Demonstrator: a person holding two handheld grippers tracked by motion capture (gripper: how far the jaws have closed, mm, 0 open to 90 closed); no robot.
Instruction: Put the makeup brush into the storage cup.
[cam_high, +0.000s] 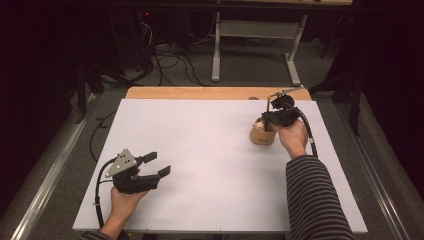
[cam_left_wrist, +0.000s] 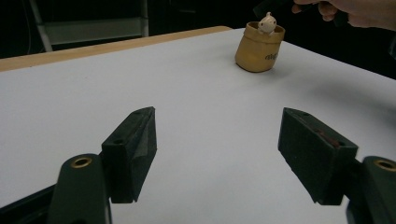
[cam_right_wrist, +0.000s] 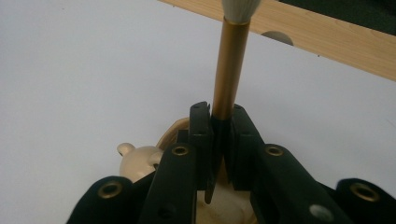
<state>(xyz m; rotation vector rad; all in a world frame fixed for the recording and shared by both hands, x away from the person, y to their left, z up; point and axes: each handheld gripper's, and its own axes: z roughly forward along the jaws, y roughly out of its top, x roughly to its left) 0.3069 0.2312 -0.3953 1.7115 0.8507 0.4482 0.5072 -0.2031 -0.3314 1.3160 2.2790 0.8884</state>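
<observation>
My left gripper (cam_high: 152, 165) rests low over the white table (cam_high: 210, 150), jaws wide apart and empty, because it only waits. Far to the right stands the pot (cam_high: 262, 134) with a small figure (cam_left_wrist: 267, 22) on its rim. My right gripper (cam_right_wrist: 218, 123) is above it, jaws closed on the brush (cam_right_wrist: 229, 70), I think to put it inside. The figure may block it.

A white sheet (cam_high: 200, 165) covers nearly all of the table (cam_high: 200, 93), whose bare wooden strip shows along the sheet's far edge. Beyond the table stands a grey metal frame (cam_high: 255, 30) on carpet, with loose cables (cam_high: 170, 60) lying to its left.
</observation>
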